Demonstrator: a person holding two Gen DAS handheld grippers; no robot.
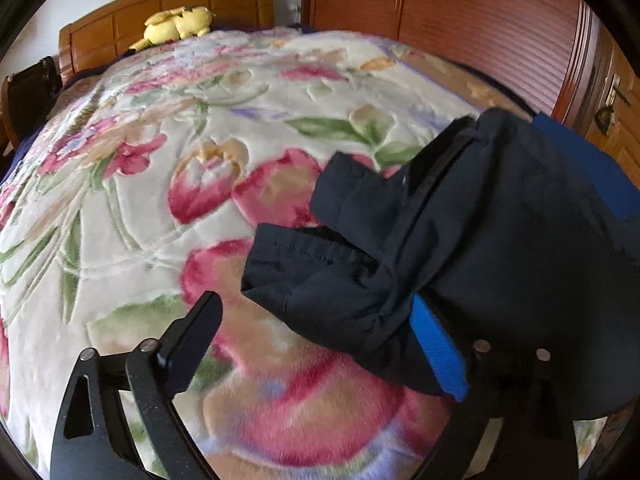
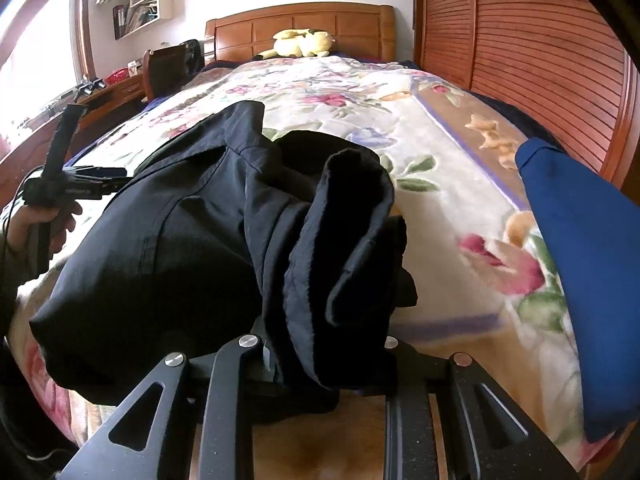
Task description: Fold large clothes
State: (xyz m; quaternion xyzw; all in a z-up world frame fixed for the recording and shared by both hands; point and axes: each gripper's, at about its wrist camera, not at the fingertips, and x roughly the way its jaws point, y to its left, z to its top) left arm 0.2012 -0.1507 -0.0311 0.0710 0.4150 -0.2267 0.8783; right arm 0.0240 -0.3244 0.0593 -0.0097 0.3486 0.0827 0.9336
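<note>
Matte black fingers [image 2: 236,364] of the right gripper [image 2: 320,360] pinch a thick bunched fold of the dark navy garment [image 2: 180,248], while the left gripper [image 1: 320,344] stands wide, nothing pressed between its pads. The smooth woven garment lies crumpled in soft ridges near the foot edge of the plush floral blanket [image 1: 160,160]. A yellow plush toy [image 2: 300,44] rests against the wooden headboard [image 2: 300,24].

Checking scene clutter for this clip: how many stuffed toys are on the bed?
1: a yellow plush toy lies at the wooden headboard, at the far end of the floral blanket. Others may be hidden behind the dark garment.
</note>
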